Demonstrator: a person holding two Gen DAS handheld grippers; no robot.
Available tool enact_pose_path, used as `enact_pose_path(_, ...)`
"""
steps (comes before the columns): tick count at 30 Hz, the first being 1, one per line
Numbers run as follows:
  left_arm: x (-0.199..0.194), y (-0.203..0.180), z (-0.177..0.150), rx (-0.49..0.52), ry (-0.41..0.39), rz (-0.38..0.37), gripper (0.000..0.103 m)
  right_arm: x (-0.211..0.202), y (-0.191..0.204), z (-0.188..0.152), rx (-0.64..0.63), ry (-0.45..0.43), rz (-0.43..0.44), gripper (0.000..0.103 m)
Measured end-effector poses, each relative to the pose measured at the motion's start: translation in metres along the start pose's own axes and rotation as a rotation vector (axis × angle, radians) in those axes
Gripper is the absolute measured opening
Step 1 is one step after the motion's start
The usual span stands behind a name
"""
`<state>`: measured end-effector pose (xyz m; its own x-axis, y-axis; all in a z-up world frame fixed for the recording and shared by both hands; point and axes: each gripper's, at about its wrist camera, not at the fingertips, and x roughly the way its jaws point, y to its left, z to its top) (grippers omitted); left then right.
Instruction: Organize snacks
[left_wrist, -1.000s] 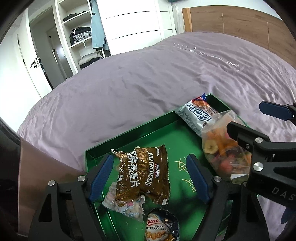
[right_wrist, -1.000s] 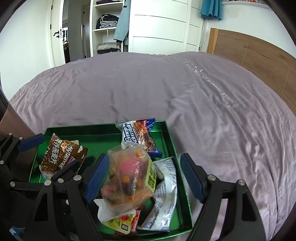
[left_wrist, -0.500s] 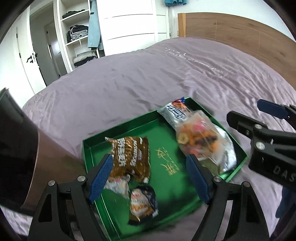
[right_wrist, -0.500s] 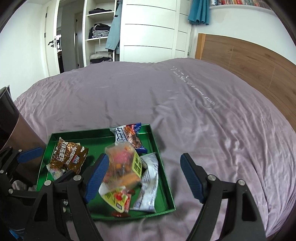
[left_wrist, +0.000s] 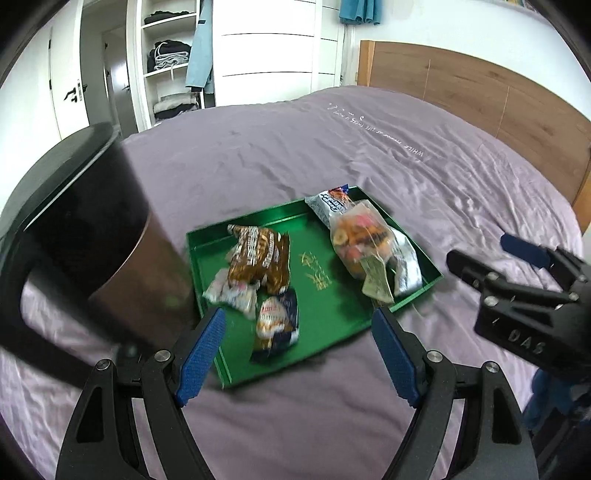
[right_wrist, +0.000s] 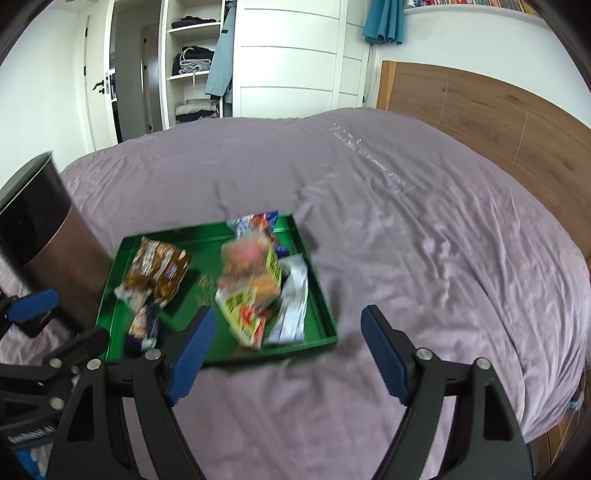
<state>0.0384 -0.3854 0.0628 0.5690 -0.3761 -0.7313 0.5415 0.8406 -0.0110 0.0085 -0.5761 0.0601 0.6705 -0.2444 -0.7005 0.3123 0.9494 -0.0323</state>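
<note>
A bedroom: a wide bed under a wrinkled lilac cover (left_wrist: 369, 155). At its left stands a tall dark cylindrical bin (left_wrist: 85, 236), probably for wrappers. Beside it lies a shallow green metal tray (left_wrist: 321, 314) gathering the snacks: a brown foil oat packet (left_wrist: 258, 258), then a clear bag of dried fruit (left_wrist: 360, 236). The left gripper (left_wrist: 295, 354) and right gripper (right_wrist: 284, 350) hover nearby, jaws spread, empty.

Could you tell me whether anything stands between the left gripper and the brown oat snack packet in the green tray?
Nothing visible does. The left gripper is open and empty above purple bedding; the brown oat snack packet lies uncovered in the green tray, with the dark cylindrical bin off to the left.
</note>
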Motion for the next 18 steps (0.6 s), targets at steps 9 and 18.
enact_pose_path(9,-0.046,0.023,-0.038,0.0,-0.038,0.07,0.077,-0.036,0.03,-0.031,-0.008,0.013,0.01,0.103)
enact_pose_path(18,-0.069,0.053,-0.061,-0.016,-0.039,0.096,0.077,-0.066,0.068,-0.047,-0.018,0.001,0.027,0.103)
